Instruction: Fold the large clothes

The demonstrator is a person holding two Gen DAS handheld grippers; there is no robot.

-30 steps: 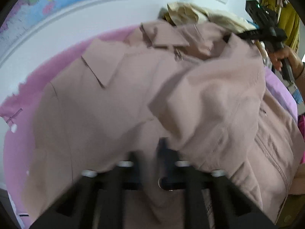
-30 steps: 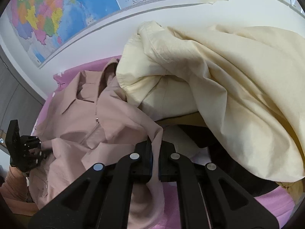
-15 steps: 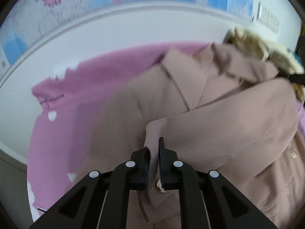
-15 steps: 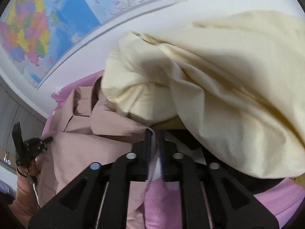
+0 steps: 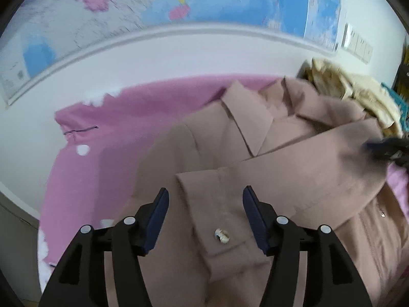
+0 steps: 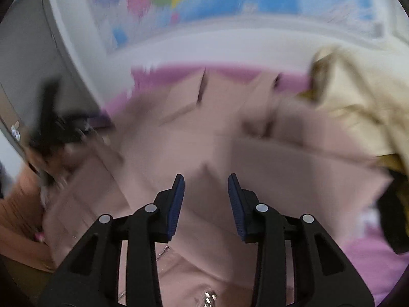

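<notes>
Your left tool (image 5: 205,213) tilts down over the dusty-pink jacket (image 5: 268,158), its jaws standing wide apart after just opening; the buttoned sleeve cuff (image 5: 214,212) lies flat beneath the gap, and neither pad presses on it. Your right tool (image 6: 205,199) also angles down at the jacket, its jaws parted more narrowly, having just been opening too, with pink cloth below them and nothing pinched.

The jacket lies spread on a pink sheet (image 5: 110,138), collar toward the wall, one sleeve folded across its front.

The left wrist view is sharp enough to show the collar (image 5: 245,122), the cuff's button (image 5: 222,236) and the wall map (image 5: 179,2), with your right tool only a dark smear at the right edge. The right wrist view is heavily blurred, yet it alone shows the cream garment (image 6: 358,102) piled just beside the jacket, the zipper (image 6: 209,295) near the bottom, and your left hand (image 6: 33,186) gripping the other tool at the left.
</notes>
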